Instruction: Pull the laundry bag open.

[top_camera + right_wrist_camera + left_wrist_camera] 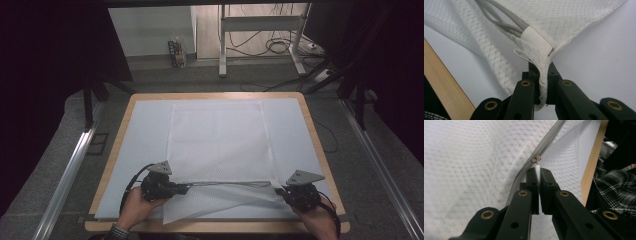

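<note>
Left gripper view has your left gripper point(539, 173) clamped on the zipper pull point(537, 166), mid-zip. Your right gripper point(541, 75) pinches the bag point(564, 20) corner; keep it taut and draw the pull along the zipper point(544, 147).

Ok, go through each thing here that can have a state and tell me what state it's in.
Mesh bag: flat on the table, near edge lifted.
Zipper: open near the right corner.
Zipper pull: pinched.
Left gripper: fingers shut on the zipper pull.
Right gripper: fingers shut on the bag's corner.
</note>
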### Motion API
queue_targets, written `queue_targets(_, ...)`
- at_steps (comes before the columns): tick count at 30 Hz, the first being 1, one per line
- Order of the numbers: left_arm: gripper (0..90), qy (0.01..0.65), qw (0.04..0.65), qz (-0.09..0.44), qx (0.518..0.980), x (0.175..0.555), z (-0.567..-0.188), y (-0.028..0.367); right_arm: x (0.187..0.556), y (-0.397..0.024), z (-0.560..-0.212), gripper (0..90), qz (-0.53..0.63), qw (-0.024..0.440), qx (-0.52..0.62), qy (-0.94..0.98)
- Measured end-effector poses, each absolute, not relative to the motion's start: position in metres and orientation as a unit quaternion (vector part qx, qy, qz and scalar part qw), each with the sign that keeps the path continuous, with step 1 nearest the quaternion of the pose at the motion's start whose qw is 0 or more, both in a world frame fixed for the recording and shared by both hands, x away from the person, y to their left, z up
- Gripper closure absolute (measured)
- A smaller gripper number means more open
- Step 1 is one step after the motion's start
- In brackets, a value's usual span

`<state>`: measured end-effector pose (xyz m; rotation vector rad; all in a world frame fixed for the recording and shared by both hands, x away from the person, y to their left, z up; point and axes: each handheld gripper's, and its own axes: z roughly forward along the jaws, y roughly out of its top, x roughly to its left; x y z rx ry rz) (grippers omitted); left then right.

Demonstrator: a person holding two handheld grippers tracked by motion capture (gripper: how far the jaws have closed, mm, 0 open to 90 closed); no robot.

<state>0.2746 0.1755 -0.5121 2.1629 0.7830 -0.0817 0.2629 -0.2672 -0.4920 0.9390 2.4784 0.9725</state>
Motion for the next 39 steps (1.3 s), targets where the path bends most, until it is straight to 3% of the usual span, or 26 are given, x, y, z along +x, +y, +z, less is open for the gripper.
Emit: queue_targets(39,87.1,0.365,0.418,-0.013,0.832,0.257,-0.513,0.23,0.264,-0.266,-0.493,86.3,0.334,0.154,0.328,0.87)
